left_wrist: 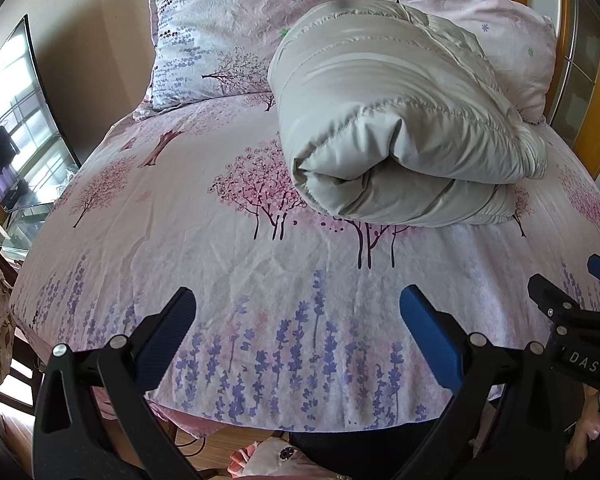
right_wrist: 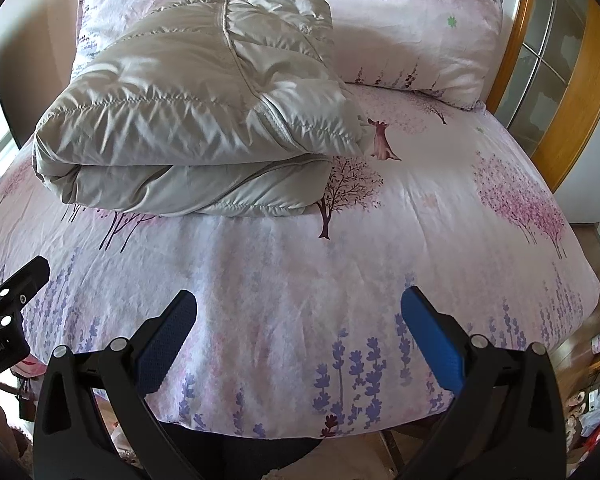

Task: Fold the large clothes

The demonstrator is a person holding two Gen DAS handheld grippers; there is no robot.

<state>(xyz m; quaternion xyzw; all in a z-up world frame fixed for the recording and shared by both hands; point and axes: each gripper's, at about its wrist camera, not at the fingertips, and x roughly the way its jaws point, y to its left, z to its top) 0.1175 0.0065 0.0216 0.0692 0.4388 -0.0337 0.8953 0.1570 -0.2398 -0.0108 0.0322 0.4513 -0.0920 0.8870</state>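
The left gripper hovers over the near edge of the bed, jaws spread, holding nothing. Beyond it, the grey quilted jacket lies folded into a thick bundle mid-bed, its far end against the pillows. Judged by its sheen and puffed channels, it is light, soft, springy and slippery; thin pinches will likely slide. Take hold at the stitched seam or the rolled front edge. The right gripper hangs alongside, jaws spread, empty.
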